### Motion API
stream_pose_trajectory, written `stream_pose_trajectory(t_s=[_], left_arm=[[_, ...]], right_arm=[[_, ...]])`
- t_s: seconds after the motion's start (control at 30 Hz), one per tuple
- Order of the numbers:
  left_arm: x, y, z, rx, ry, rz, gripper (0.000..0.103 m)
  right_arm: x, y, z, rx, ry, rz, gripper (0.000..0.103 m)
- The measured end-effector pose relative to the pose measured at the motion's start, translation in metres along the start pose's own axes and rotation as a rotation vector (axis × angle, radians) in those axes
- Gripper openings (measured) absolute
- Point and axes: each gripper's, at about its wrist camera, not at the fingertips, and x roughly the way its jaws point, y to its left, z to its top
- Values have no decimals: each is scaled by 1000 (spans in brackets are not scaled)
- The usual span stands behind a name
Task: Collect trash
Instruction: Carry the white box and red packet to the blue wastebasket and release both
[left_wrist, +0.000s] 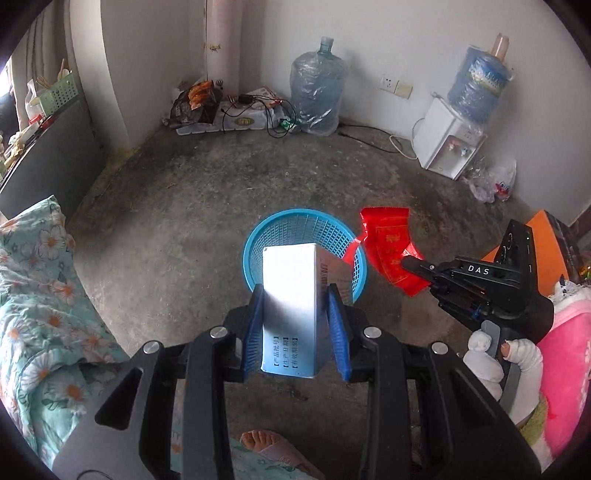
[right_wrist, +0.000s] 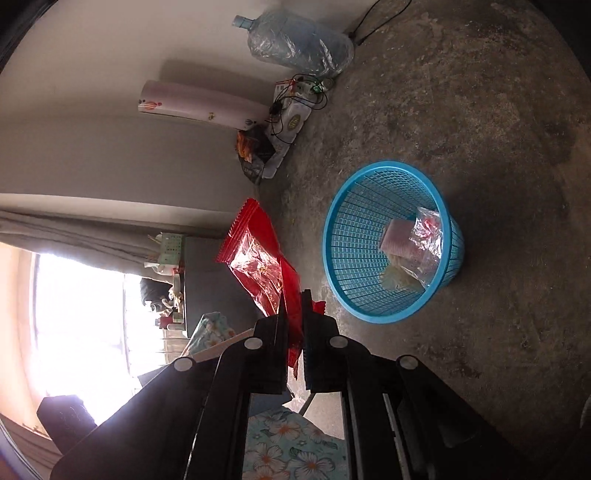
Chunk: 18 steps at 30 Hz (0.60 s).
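Left gripper (left_wrist: 295, 295) is clamped on a white carton (left_wrist: 295, 306), blue pads pressed to its two side faces; in the left wrist view the carton sits at frame centre, overlapping the near rim of the blue mesh basket (left_wrist: 306, 236) on the concrete floor (left_wrist: 184, 192). Right gripper (right_wrist: 294, 314) is pinched together on the edge of a red foil wrapper (right_wrist: 258, 258); the wrapper hangs out ahead of the jaws, and in the left wrist view it shows just right of the basket rim, not yet over the opening. In the right wrist view the basket lies right of centre and already holds a clear plastic bag (right_wrist: 428, 240) and a pinkish cup-like item (right_wrist: 397, 236), so there is room left. Judgement: step in hand is the drop — both items carried, neither released. To do it well, bring the carton past the near rim until its lower end looks clear of the mesh wall before parting the pads; released now, it could catch the rim and tip outward. The wrapper is light and floppy — it will likely flutter, so carry it well inside the rim and low before letting go. Whether the carton's lower end is above rim level cannot be told from these views. Bedding with a floral print (left_wrist: 44, 295) sits at lower left, well apart from the basket.
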Motion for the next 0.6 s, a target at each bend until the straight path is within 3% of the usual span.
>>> stream_pose_trajectory(t_s=[0.17, 0.23, 0.27, 0.37, 0.6], left_arm=[[61, -2, 22, 3, 23, 23, 33], [84, -2, 24, -21, 51, 11, 39], [92, -2, 24, -29, 61, 18, 45], [106, 1, 23, -44, 56, 28, 49], [76, 14, 19, -69, 11, 16, 53]], right_arm=[[51, -22, 32, 13, 20, -77, 14], [71, -39, 40, 39, 35, -142, 45], [77, -47, 41, 54, 41, -175, 45], [85, -66, 36, 81, 50, -235, 45], [68, -68, 19, 62, 14, -230, 45]])
